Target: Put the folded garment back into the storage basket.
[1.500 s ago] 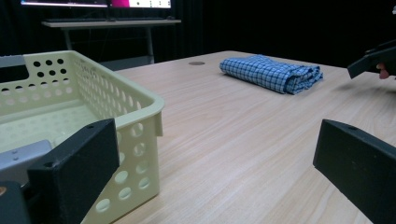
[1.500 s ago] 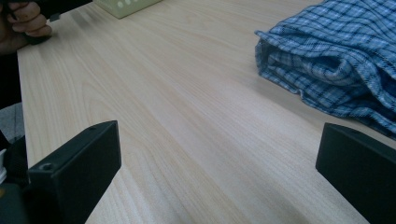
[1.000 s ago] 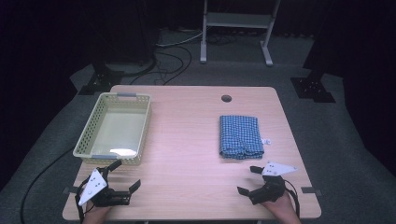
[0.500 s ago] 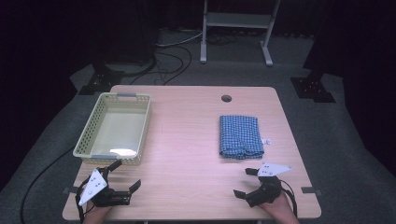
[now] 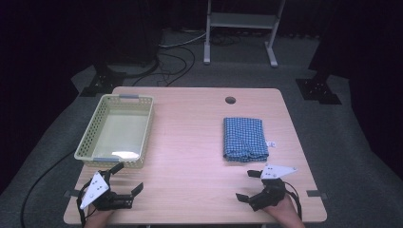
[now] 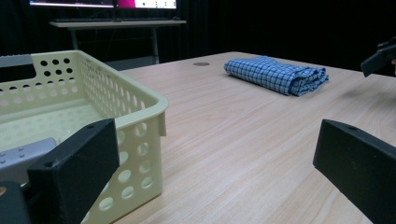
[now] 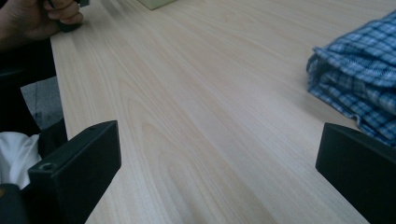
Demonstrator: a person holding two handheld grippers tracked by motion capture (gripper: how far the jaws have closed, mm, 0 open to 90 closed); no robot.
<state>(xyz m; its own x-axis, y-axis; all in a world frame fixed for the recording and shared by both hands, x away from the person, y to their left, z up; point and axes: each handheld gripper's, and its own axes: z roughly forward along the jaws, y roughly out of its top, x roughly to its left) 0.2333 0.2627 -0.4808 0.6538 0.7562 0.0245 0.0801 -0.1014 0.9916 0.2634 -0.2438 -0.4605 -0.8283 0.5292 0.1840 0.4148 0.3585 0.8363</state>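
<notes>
High view: we have the left tongs (image 5: 127, 178) and right tongs (image 5: 248, 184) both spread wide, holding nothing, at the near edge of the tabletop (image 5: 190, 142). Folded blue checked cloth (image 5: 244, 138) lies flat just ahead of the right tongs, apart from them; yellow basket (image 5: 117, 131) sits ahead of the left ones.

Left gripper view: jaws released, basket (image 6: 93, 107) just beside the left jaw, cloth (image 6: 276, 73) far across.

Right gripper view: jaws released, cloth (image 7: 359, 79) near the right jaw, not touching.
</notes>
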